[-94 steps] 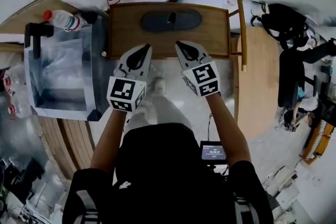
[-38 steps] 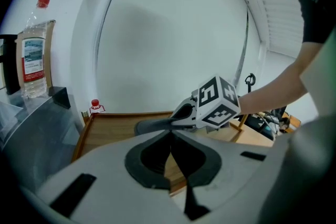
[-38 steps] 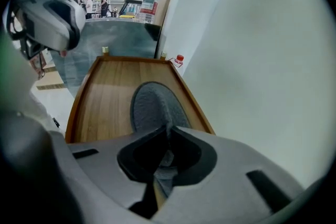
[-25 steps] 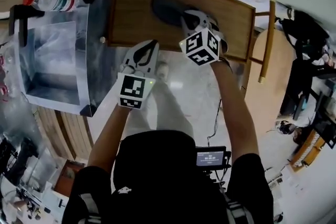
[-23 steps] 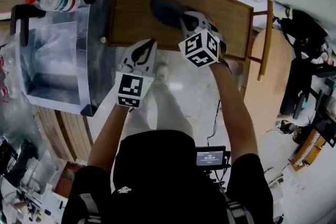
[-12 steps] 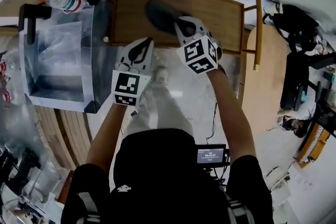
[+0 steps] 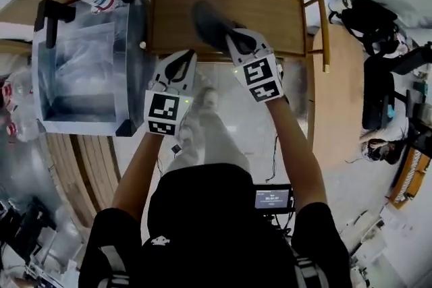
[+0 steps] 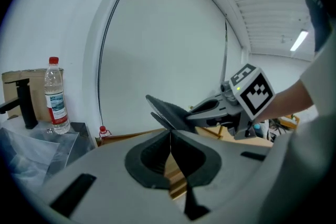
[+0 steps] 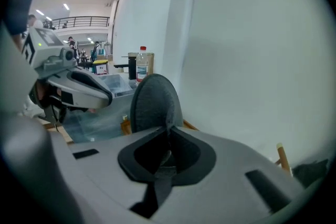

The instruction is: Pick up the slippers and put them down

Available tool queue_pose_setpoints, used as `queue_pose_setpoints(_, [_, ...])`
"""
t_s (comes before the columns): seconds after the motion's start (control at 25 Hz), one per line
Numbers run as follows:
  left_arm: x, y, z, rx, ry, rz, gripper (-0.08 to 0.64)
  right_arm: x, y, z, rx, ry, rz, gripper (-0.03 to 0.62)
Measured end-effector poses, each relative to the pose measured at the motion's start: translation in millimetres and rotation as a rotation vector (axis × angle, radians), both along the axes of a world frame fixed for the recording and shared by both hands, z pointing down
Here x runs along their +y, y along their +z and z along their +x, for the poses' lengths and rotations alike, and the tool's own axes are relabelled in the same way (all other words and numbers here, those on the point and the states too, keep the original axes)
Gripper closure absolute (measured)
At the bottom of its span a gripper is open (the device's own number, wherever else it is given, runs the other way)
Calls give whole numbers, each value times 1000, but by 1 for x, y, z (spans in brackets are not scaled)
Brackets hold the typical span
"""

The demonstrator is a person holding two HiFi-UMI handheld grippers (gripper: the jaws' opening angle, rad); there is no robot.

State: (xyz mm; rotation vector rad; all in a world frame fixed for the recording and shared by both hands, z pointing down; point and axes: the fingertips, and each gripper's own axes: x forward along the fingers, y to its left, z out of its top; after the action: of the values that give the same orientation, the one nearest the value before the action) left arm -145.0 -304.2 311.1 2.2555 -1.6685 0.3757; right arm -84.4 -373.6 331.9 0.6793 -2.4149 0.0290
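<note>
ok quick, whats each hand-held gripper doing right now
Left hand-held gripper: closed, empty.
Right hand-held gripper: closed on the dark slippers, held above the wooden table.

Left gripper (image 7: pixel 191 54), right gripper (image 7: pixel 230 36): jaws together.

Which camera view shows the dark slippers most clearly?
The right gripper view: the slippers stand large and centred, pinched in the right gripper. The left gripper view shows them small and edge-on; the head view, partly covered by that gripper.
</note>
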Motion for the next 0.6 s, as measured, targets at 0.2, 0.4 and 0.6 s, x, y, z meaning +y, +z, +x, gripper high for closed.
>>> queue_pose_setpoints(0.2, [37,-15,-4,-8,11,16,555,38,-21,9,-39,77,-26,588])
queue_pose_setpoints(0.4, [74,-32,-2,-5,31,41,555,79,-37,20,-81,134,-24,588])
queue_pose_setpoints(0.6, [111,-44,2,-12,58,64,555,121,-56,25,-135,174,-6,588])
